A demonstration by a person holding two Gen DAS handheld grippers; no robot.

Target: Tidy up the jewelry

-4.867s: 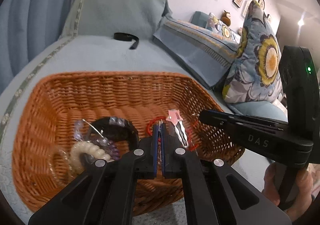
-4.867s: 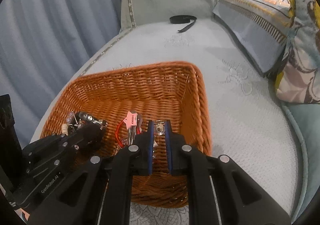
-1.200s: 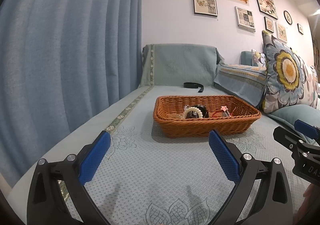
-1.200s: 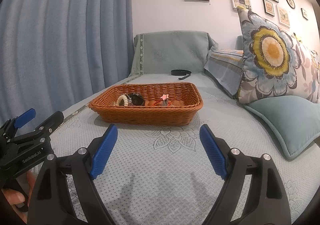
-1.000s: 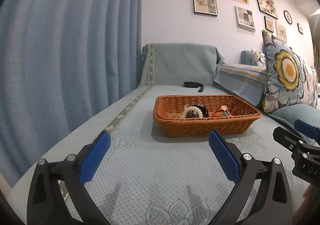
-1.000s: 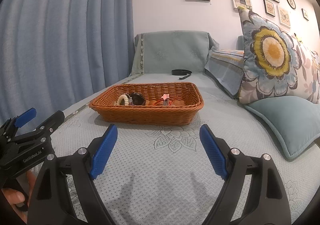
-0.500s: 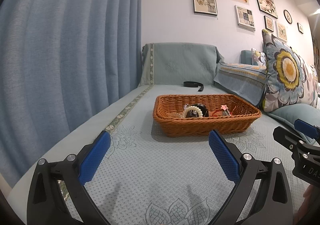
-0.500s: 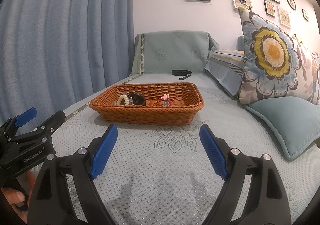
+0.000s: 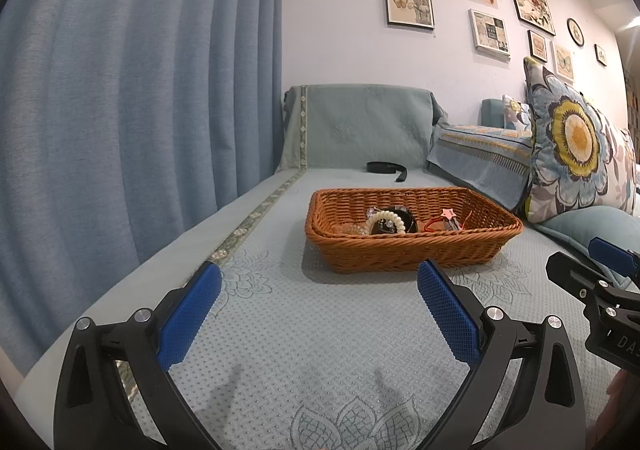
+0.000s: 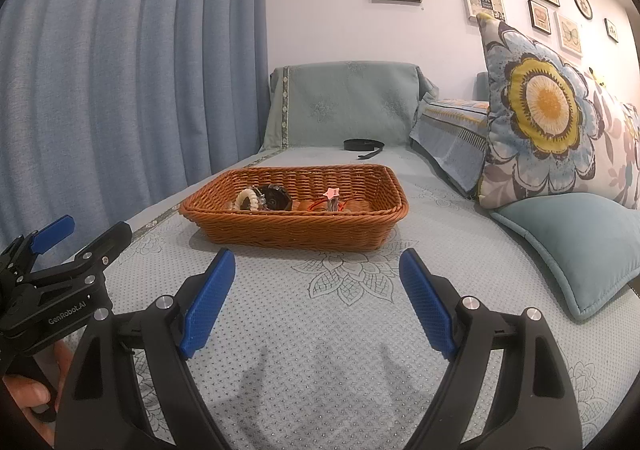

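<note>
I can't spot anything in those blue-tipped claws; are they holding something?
No. The left gripper and right gripper are both open and empty; the jewelry lies in the orange wicker basket.

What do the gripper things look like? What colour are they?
Each gripper, left and right, is a black plastic frame shaped like a wide fork. The fingers carry bright blue pads with a bumpy grid, and round silver screws sit on the frame. The left one's side reads "GenRobot.AI" in white. A bare hand holds it; no sleeve shows.
</note>
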